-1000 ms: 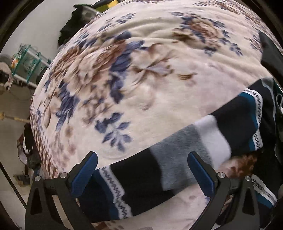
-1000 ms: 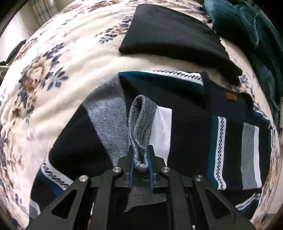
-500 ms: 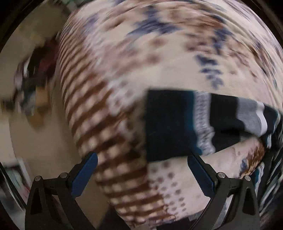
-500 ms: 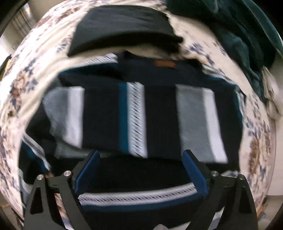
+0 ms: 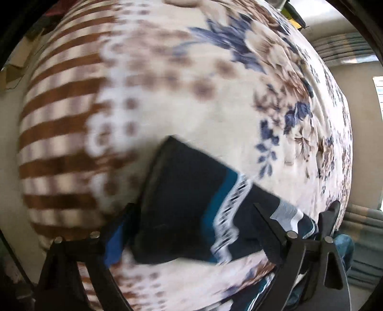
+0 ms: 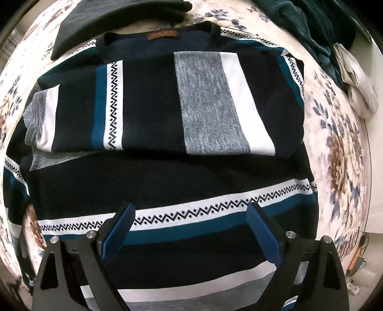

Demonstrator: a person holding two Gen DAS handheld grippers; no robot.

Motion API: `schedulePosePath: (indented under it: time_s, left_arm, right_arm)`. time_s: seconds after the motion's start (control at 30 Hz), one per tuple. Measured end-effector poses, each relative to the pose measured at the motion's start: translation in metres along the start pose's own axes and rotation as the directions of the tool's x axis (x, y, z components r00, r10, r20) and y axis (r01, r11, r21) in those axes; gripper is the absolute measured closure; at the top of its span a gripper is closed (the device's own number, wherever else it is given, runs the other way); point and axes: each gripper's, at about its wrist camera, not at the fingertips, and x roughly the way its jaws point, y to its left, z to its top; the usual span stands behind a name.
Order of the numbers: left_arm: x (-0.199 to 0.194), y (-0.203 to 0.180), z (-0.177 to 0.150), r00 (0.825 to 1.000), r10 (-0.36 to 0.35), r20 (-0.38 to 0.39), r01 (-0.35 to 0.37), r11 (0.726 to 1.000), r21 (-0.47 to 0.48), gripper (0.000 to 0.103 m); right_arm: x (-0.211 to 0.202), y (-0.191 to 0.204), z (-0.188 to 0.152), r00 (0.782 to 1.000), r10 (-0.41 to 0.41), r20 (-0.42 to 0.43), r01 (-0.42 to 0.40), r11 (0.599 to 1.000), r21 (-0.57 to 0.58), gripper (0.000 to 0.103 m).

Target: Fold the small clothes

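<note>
A navy sweater [image 6: 167, 172] with grey, white and teal stripes lies on the floral blanket [image 6: 340, 148], both sleeves folded across its chest, collar at the top. My right gripper [image 6: 191, 224] is open and empty just above its lower body. In the left wrist view, a dark sleeve end [image 5: 186, 203] of the sweater lies between the fingers of my open left gripper [image 5: 194, 227]; the view is blurred and contact cannot be told.
A folded black garment [image 6: 115, 21] lies beyond the collar. Dark green clothes [image 6: 318, 26] and a pale cloth [image 6: 356, 83] sit at the far right. The blanket's striped edge [image 5: 59, 119] drops off at the left.
My right gripper let go of the grey sleeve fold and opened, pulling back over the lower body. My left gripper swung fast from the sleeve's middle to its dark end.
</note>
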Motion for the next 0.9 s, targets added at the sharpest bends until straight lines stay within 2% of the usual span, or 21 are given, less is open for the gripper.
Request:
schedulePosePath:
  time_s: [0.03,0.07,0.1,0.2,0.27,0.33,0.4,0.43,0.5,0.53,0.6,0.63,0.67,0.73,0.77,0.8,0.83,0.87,0.9]
  left_arm:
    - [0.003,-0.010,-0.003,1.000,0.004,0.007,-0.004,1.000,0.007,0.032]
    - [0.005,-0.024,-0.010,1.000,0.006,0.012,-0.006,1.000,0.021,0.076]
    - [0.008,-0.035,-0.010,1.000,0.014,0.012,-0.015,0.999,0.046,0.095]
    - [-0.013,-0.058,-0.017,0.995,0.022,0.096,-0.034,0.990,0.134,0.096]
    - [-0.029,-0.087,-0.026,0.986,0.021,0.165,-0.062,0.967,0.248,0.096]
    - [-0.048,-0.119,-0.042,0.974,-0.006,0.225,-0.082,0.923,0.377,0.096]
    - [-0.060,-0.164,-0.066,0.967,-0.056,0.248,-0.082,0.855,0.512,0.096]
    - [-0.063,-0.175,-0.075,0.967,-0.076,0.243,-0.072,0.833,0.548,0.096]
    - [-0.060,-0.227,-0.117,0.969,-0.127,0.210,-0.048,0.739,0.672,0.096]
    - [-0.057,-0.242,-0.131,0.970,-0.146,0.192,-0.033,0.708,0.705,0.096]
    - [-0.043,-0.284,-0.186,0.975,-0.186,0.120,0.019,0.610,0.792,0.096]
    - [-0.035,-0.300,-0.211,0.977,-0.201,0.074,0.056,0.575,0.816,0.096]
    - [-0.020,-0.323,-0.251,0.978,-0.207,-0.003,0.113,0.522,0.845,0.096]
    - [-0.001,-0.347,-0.305,0.974,-0.205,-0.098,0.183,0.455,0.872,0.096]
    - [0.010,-0.359,-0.338,0.972,-0.188,-0.138,0.205,0.407,0.890,0.096]
    - [0.024,-0.373,-0.380,0.971,-0.156,-0.180,0.225,0.346,0.911,0.094]
    - [0.032,-0.381,-0.399,0.967,-0.138,-0.212,0.246,0.317,0.916,0.092]
    - [0.044,-0.387,-0.429,0.956,-0.096,-0.279,0.294,0.272,0.916,0.091]
    - [0.049,-0.391,-0.444,0.955,-0.062,-0.291,0.297,0.246,0.923,0.090]
  right_arm:
    - [-0.001,-0.002,-0.001,1.000,-0.001,0.003,0.001,1.000,-0.002,0.008]
    - [-0.001,-0.003,0.001,1.000,-0.002,0.005,0.002,1.000,-0.004,0.008]
    - [-0.001,-0.008,0.001,1.000,-0.001,0.007,0.001,1.000,-0.007,0.008]
    - [-0.003,-0.003,0.001,1.000,-0.016,0.018,0.016,1.000,-0.011,0.007]
    - [-0.002,-0.002,0.002,0.999,-0.029,0.026,0.029,0.999,-0.022,0.008]
    - [0.000,-0.004,0.004,0.999,-0.043,0.029,0.044,0.999,-0.027,0.008]
    - [0.003,-0.010,0.006,0.999,-0.038,0.031,0.038,0.999,-0.016,0.008]
    - [0.003,-0.012,0.007,0.999,-0.033,0.032,0.033,0.999,-0.006,0.008]
    - [0.006,-0.021,0.008,0.999,-0.019,0.029,0.018,1.000,0.019,0.008]
    - [0.007,-0.029,0.009,1.000,-0.011,0.027,0.010,0.999,0.036,0.008]
    - [0.008,-0.045,0.009,1.000,-0.003,0.023,0.001,0.998,0.071,0.008]
    - [0.009,-0.056,0.008,1.000,-0.003,0.022,0.001,0.996,0.089,0.008]
    - [0.010,-0.066,0.007,1.000,-0.002,0.020,0.000,0.995,0.104,0.008]
    - [0.013,-0.090,0.004,1.000,-0.004,0.009,0.002,0.990,0.139,0.008]
    - [0.015,-0.101,0.004,1.000,-0.008,0.003,0.007,0.988,0.152,0.008]
    - [0.017,-0.112,0.003,1.000,-0.013,-0.003,0.014,0.986,0.165,0.008]
    - [0.019,-0.125,0.002,1.000,-0.018,-0.010,0.019,0.983,0.181,0.008]
    - [0.021,-0.138,0.002,1.000,-0.020,-0.016,0.023,0.981,0.192,0.008]
    - [0.022,-0.152,0.002,1.000,-0.022,-0.023,0.026,0.977,0.211,0.008]
